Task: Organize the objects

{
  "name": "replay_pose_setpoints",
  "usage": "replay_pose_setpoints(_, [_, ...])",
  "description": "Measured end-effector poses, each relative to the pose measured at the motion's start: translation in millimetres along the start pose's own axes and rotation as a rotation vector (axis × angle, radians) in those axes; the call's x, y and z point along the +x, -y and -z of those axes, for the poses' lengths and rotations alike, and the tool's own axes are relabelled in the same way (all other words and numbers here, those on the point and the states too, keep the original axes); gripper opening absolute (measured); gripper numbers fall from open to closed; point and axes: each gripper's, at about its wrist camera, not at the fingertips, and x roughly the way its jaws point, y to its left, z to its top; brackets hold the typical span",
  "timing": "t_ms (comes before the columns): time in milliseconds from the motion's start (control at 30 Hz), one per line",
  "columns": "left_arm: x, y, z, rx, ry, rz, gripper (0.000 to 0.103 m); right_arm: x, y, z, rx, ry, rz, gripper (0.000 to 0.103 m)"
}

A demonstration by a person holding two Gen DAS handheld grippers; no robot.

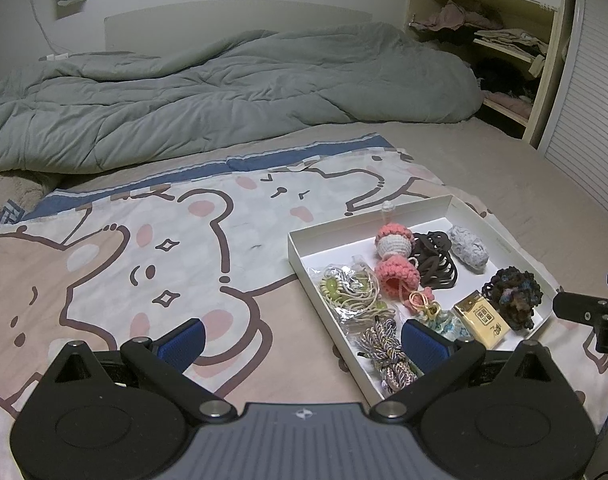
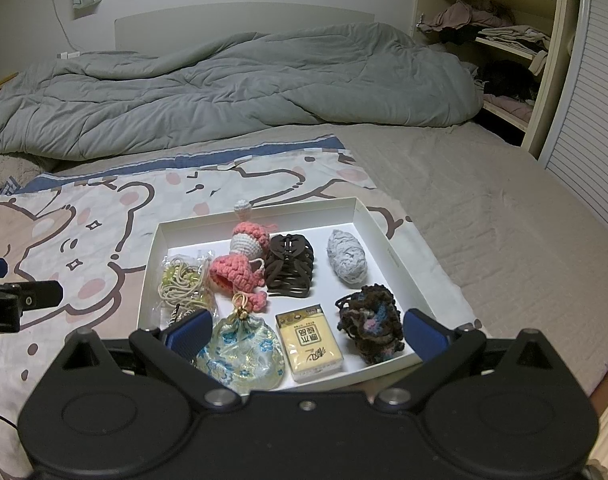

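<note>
You are holding the right gripper spread wide and empty, low over the near edge of the tray; its fingers are bracketing the pouch, the tissue pack and the dark scrunchie without touching any that I can tell. The left gripper is likewise released and carrying nothing, hanging over the bear-print sheet with its right finger just above the tray's near-left corner, by the braided cord.

Everything to be organized is lying inside the tray: the bagged cords at left, the pink crochet doll in the middle, the brown hair claw beside it, the grey yarn bundle toward the right wall. No item is sitting out on the sheet.

Step in hand, by my reading: you are selecting a first piece, either at the start or checking a finished layout; these views alone are not settling which.

If a pick is next, the tissue pack is looking like the easiest target: rigid, flat-sided, centred between the right fingers. It is calling for a short descent and a squeeze across its narrow sides. The pouch is touching the pack's left edge, so you are needing to keep the left finger out of its fabric.
</note>
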Motion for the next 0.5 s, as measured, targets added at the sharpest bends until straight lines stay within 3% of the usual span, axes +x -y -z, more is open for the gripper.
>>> replay_pose_setpoints(500, [0.4, 0.1, -0.9, -0.002, 0.000, -0.002, 0.103, 0.6, -0.5, -0.5, 0.001, -0.001, 0.001, 0.103])
